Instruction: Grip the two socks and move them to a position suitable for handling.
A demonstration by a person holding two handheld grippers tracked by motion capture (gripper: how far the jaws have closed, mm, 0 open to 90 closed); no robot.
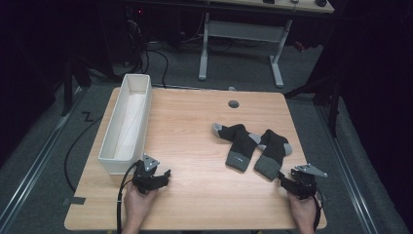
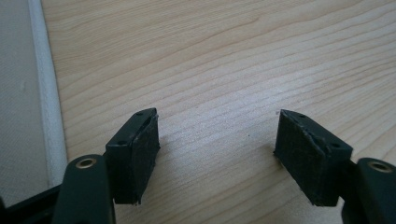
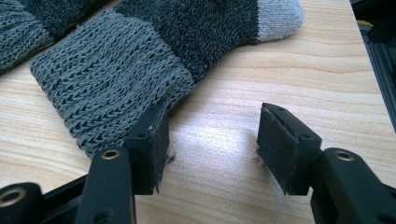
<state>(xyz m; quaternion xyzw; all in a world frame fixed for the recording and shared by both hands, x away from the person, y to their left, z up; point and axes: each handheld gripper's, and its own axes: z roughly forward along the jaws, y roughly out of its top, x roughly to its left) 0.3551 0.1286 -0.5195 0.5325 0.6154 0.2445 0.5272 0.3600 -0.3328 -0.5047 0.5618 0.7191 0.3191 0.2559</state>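
Two dark grey socks with lighter grey cuffs, heels and toes lie side by side on the right half of the wooden table: the left sock and the right sock. My right gripper rests on the table just below the right sock's ribbed cuff, jaws open, bare wood between them; its left jaw sits at the cuff's edge. My left gripper rests open on bare wood at the front left, beside the white bin. Its pads hold nothing.
The long white bin stands along the table's left edge; its rim runs down the left of the left gripper view. A round cable hole sits near the far edge. The table's right edge lies close to the right gripper.
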